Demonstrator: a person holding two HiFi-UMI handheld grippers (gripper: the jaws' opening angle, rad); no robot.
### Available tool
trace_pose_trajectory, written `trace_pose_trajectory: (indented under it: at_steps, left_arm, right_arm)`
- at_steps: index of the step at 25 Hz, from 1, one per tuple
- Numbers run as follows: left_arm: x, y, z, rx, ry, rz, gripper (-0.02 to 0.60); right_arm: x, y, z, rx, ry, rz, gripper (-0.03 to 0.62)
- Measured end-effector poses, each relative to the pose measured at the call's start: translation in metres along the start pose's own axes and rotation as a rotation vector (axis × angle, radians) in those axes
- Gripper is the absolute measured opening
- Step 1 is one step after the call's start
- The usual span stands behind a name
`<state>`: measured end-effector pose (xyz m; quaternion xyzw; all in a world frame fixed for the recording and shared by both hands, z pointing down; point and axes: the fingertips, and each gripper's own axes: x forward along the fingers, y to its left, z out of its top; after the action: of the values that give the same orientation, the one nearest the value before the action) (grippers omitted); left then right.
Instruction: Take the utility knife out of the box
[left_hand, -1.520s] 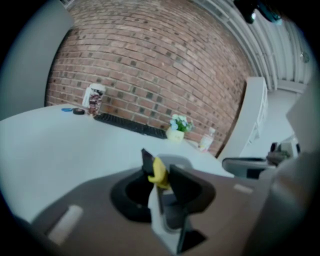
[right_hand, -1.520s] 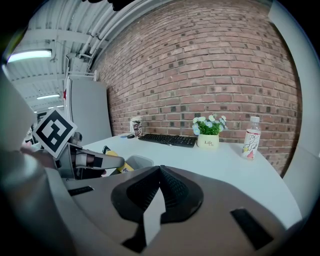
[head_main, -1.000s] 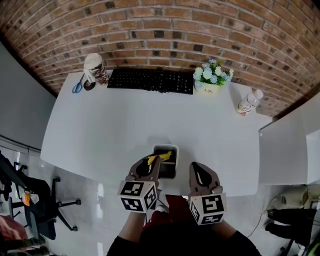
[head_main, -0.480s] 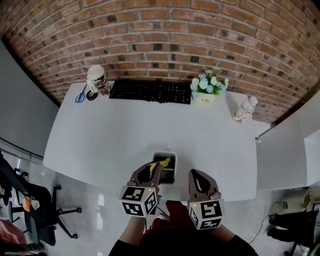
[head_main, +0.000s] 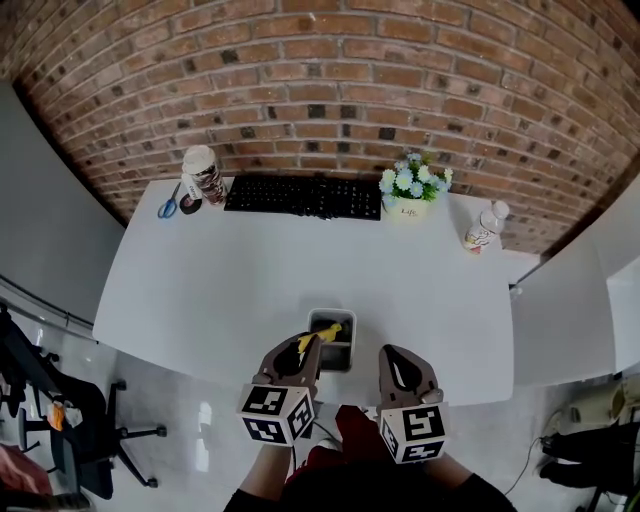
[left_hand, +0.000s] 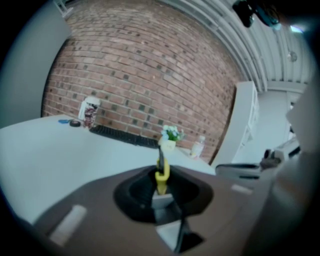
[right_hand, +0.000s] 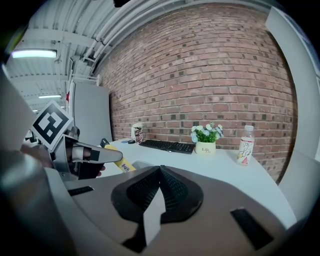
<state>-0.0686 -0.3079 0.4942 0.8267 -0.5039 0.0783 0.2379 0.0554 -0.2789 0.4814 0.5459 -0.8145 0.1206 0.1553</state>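
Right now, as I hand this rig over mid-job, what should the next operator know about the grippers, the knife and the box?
Left gripper: jaws have just been closing and are now shut on the yellow utility knife.
Right gripper: shut, empty, beside the left one.
Box: at the near edge of the table, with the knife right over it.
Done: knife gripped and held up.
Left: carry it clear of the box, probably onto the table.
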Motion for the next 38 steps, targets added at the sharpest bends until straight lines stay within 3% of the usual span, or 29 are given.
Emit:
trace_pose_trajectory:
  at_steps: [25,38]
  left_arm:
    - [-0.069,-0.001,0.042,0.041,-0.17,0.04,0.061]
    - [-0.117,-0.004,0.043,0.076,-0.232,0.078,0.061]
  right_arm:
    - [-0.033,0.021,0.03,-0.036,-0.12,-0.015,0.008]
    - [-0.059,0.049,0.04,-0.063,-0.182,0.007,0.008]
